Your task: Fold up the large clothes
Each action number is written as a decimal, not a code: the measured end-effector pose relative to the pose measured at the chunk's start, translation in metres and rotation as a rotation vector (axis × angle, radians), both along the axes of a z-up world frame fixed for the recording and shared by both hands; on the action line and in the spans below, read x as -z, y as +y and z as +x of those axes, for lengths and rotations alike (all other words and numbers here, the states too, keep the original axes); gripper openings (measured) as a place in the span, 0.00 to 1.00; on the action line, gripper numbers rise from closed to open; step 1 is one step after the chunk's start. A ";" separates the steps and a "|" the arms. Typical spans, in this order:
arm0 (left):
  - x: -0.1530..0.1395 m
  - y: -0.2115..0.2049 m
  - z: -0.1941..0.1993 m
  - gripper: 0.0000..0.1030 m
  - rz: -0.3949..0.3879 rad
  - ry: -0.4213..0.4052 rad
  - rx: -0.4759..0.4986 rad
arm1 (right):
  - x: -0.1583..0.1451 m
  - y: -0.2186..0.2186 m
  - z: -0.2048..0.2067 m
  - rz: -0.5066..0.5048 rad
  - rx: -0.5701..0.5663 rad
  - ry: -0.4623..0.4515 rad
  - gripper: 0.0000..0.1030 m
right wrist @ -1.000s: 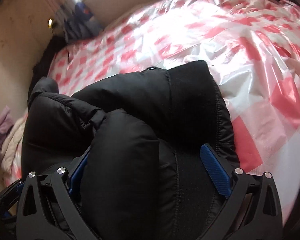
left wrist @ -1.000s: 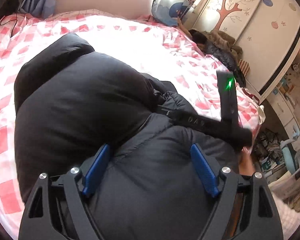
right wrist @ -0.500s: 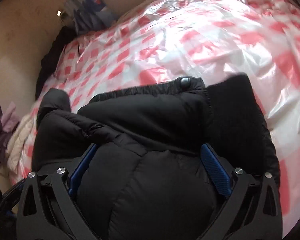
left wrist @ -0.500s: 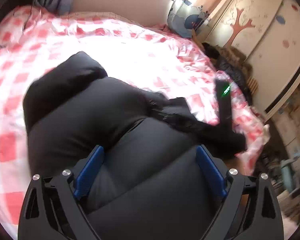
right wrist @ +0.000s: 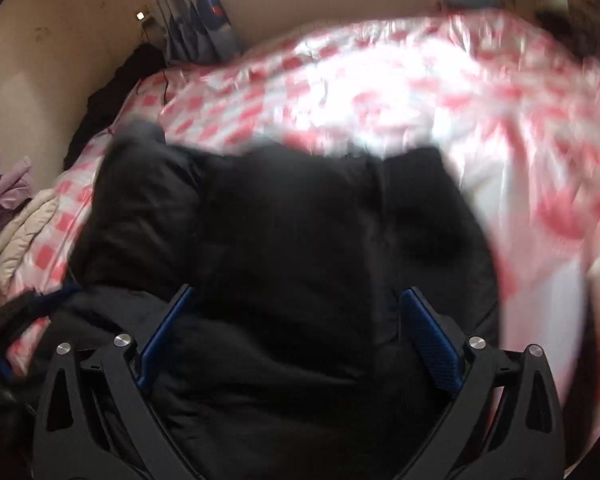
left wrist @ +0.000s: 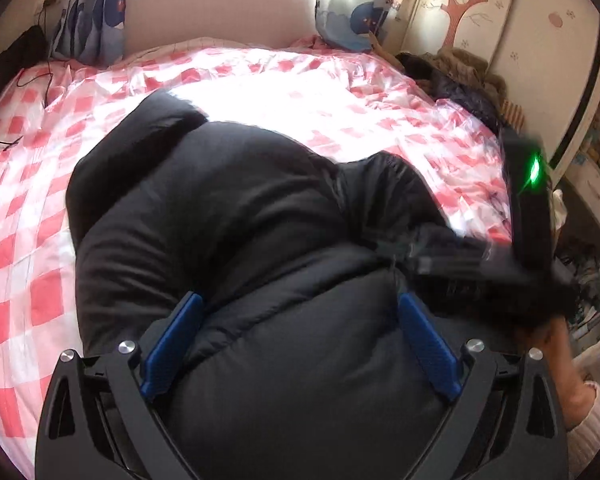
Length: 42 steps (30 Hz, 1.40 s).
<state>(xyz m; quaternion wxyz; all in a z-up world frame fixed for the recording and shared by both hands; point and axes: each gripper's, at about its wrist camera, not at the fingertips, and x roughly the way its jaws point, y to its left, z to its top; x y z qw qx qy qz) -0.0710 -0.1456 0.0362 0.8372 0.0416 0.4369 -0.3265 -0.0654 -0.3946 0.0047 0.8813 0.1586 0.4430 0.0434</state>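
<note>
A bulky black puffer jacket [left wrist: 220, 216] lies bunched on the bed with the pink-and-white checked sheet [left wrist: 28, 208]. My left gripper [left wrist: 296, 340] is wide open, its blue pads either side of a thick fold of the jacket. My right gripper [right wrist: 300, 332] is also wide open with jacket bulk between its blue pads; this view is motion-blurred, and the jacket [right wrist: 300, 220] fills its middle. The right gripper's body with a green light [left wrist: 534, 184] shows at the right of the left wrist view, above the jacket's right side.
A headboard [left wrist: 220, 4] and patterned pillows [left wrist: 348, 16] stand at the far end. Dark clothes [left wrist: 460, 84] pile at the bed's right edge by a wardrobe [left wrist: 520, 40]. Pale clothes [right wrist: 16, 220] lie at the left edge. A black cable [left wrist: 32, 84] crosses the sheet's far left.
Both cameras have tilted up and pulled back, showing more bed and headboard. The jacket bulk has shifted between the open jaws. The right wrist view has become blurred.
</note>
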 end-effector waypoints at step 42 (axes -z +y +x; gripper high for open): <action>-0.075 0.105 -0.114 0.93 0.068 -0.157 -0.279 | -0.107 0.060 -0.122 -0.086 -0.030 -0.134 0.93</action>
